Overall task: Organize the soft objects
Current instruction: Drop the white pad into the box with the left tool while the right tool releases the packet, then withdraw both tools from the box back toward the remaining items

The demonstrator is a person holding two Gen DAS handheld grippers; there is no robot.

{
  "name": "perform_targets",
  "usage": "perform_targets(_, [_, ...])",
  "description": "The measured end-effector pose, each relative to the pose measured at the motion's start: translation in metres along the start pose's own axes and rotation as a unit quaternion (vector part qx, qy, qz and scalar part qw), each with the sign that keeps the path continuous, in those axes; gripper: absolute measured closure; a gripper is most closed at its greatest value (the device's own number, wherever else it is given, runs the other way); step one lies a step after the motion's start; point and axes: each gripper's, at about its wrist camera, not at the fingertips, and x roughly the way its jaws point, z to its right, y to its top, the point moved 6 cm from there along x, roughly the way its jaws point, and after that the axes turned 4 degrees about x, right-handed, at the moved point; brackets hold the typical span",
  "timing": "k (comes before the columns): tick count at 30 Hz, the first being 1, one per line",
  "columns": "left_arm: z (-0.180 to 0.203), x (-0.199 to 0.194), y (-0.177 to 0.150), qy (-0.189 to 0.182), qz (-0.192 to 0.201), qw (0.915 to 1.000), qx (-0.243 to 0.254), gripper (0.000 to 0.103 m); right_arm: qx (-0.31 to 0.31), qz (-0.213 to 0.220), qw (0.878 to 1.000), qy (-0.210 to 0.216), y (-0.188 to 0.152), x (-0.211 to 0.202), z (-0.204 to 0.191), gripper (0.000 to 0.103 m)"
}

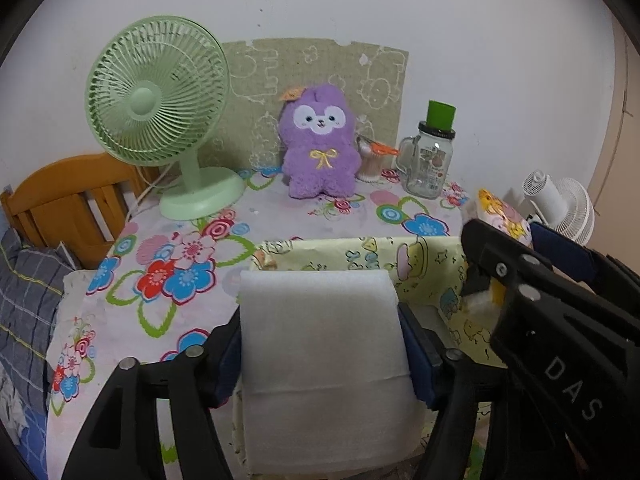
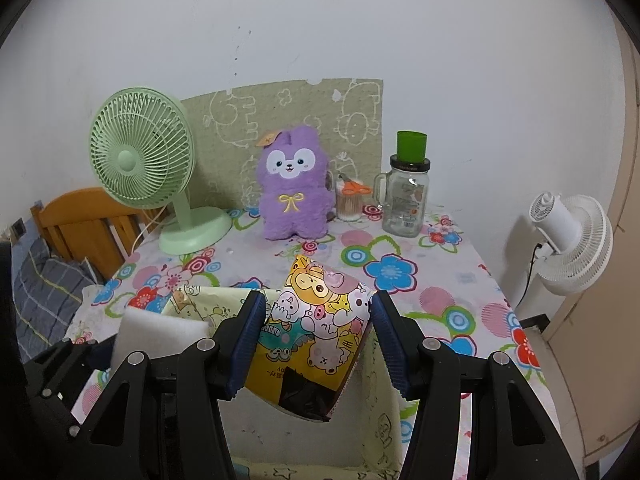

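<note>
Foam block [image 1: 324,344] sits between my left gripper [image 1: 320,360] pads, directly above the yellow fabric bin [image 1: 424,276]; right gripper [image 2: 318,340] clamps the cartoon tissue pack [image 2: 320,320] beside it, over the same bin; I judge both go straight down.

The desk fan [image 2: 142,160] is standing at the table's [image 2: 452,280] back left, the plush toy [image 2: 294,188] sitting just right of it, then the cotton-swab tub [image 2: 349,204], then the glass jar [image 2: 405,200]. The fabric bin [image 1: 424,268] is sitting at the near edge, with the foam block [image 1: 324,344] and the printed packet [image 2: 320,320] hanging side by side over it.
</note>
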Motion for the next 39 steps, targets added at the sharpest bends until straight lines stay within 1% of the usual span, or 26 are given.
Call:
perform_targets(5, [0.005,0.009,-0.003,-0.015,-0.014,0.9998,0.006,0.013,-0.001,-0.007,1.0,0.002,-0.001,0.007,-0.001,0.045])
perform_targets(7, [0.007,0.011,-0.004,-0.018,-0.016,0.9997,0.008,0.006,-0.002,-0.013,1.0,0.003,-0.003,0.011,-0.001,0.045])
perform_targets(9, [0.007,0.012,-0.004,-0.019,-0.017,0.9996,0.01,0.004,-0.001,-0.019,1.0,0.005,-0.004,0.014,-0.001,0.045])
perform_targets(10, [0.008,0.013,-0.004,-0.02,-0.018,0.9996,0.012,0.004,0.0,-0.019,1.0,0.005,-0.004,0.015,-0.001,0.045])
perform_targets(13, [0.008,0.014,-0.005,-0.017,-0.019,0.9996,0.014,0.003,0.001,-0.02,1.0,0.003,-0.005,0.016,-0.001,0.038])
perform_targets(17, [0.008,0.015,-0.006,-0.017,-0.021,0.9995,0.016,0.003,-0.002,-0.023,1.0,0.003,-0.006,0.018,-0.002,0.026])
perform_targets(19, [0.009,0.016,-0.006,-0.026,-0.021,0.9993,0.016,0.003,-0.003,-0.022,1.0,0.004,-0.006,0.016,-0.002,0.023])
perform_targets(21, [0.01,0.014,-0.007,-0.033,-0.02,0.9991,0.015,0.003,-0.003,-0.02,1.0,0.003,-0.006,0.014,-0.002,0.017])
perform_targets(23, [0.01,0.012,-0.007,-0.034,-0.019,0.9991,0.014,0.003,-0.005,-0.015,1.0,0.003,-0.006,0.01,-0.002,0.013])
perform_targets(29, [0.01,0.001,-0.009,-0.025,-0.014,0.9995,0.01,0.003,-0.005,-0.007,1.0,0.001,-0.005,-0.005,-0.001,0.012])
perform_targets(32, [0.008,-0.007,-0.01,-0.02,-0.009,0.9997,0.007,0.0,-0.006,-0.002,1.0,0.0,-0.004,-0.014,0.0,0.012])
perform_targets(36, [0.008,-0.018,-0.009,0.007,-0.001,0.9999,0.012,0.0,-0.008,0.008,1.0,0.0,-0.004,-0.031,0.001,0.012])
perform_targets(39, [0.01,-0.029,-0.01,0.012,0.01,0.9998,0.013,0.0,-0.009,0.014,1.0,0.0,-0.004,-0.043,0.002,0.012])
